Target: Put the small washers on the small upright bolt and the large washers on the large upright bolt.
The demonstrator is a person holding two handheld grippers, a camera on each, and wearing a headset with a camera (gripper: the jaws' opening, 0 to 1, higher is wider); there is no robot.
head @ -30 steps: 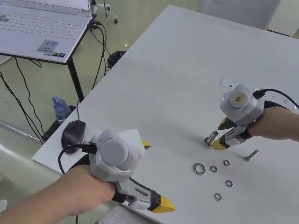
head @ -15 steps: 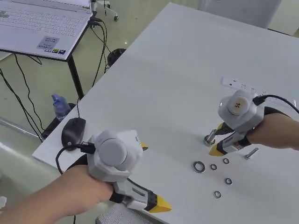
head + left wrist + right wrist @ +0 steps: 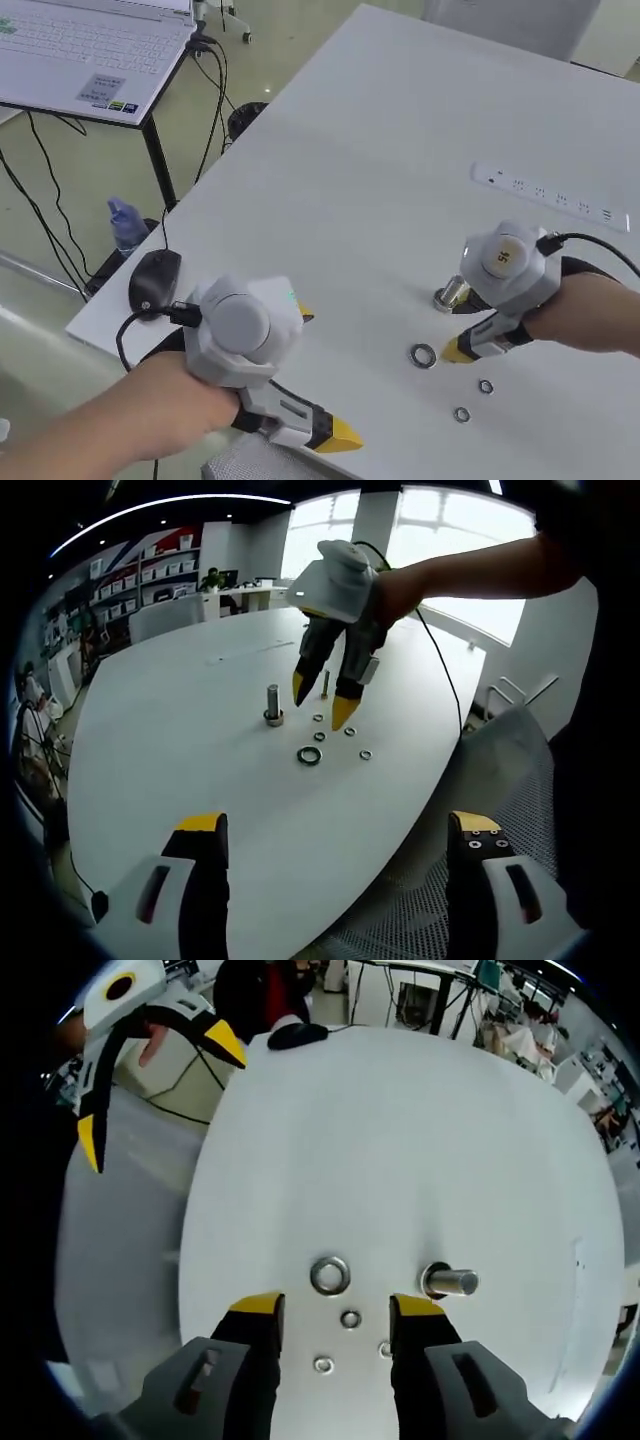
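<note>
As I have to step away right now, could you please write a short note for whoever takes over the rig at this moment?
Left gripper: open, empty, at the near edge of the table.
Right gripper: open, empty, poised over the washers, beside the large bolt.
Things: large bolt upright; small bolt looks upright, beyond the right gripper; large washer and four small washers lie flat on the table.
Done: nothing; no washer seen on either bolt.
Left: large washer onto large bolt, small washers onto small bolt.
</note>
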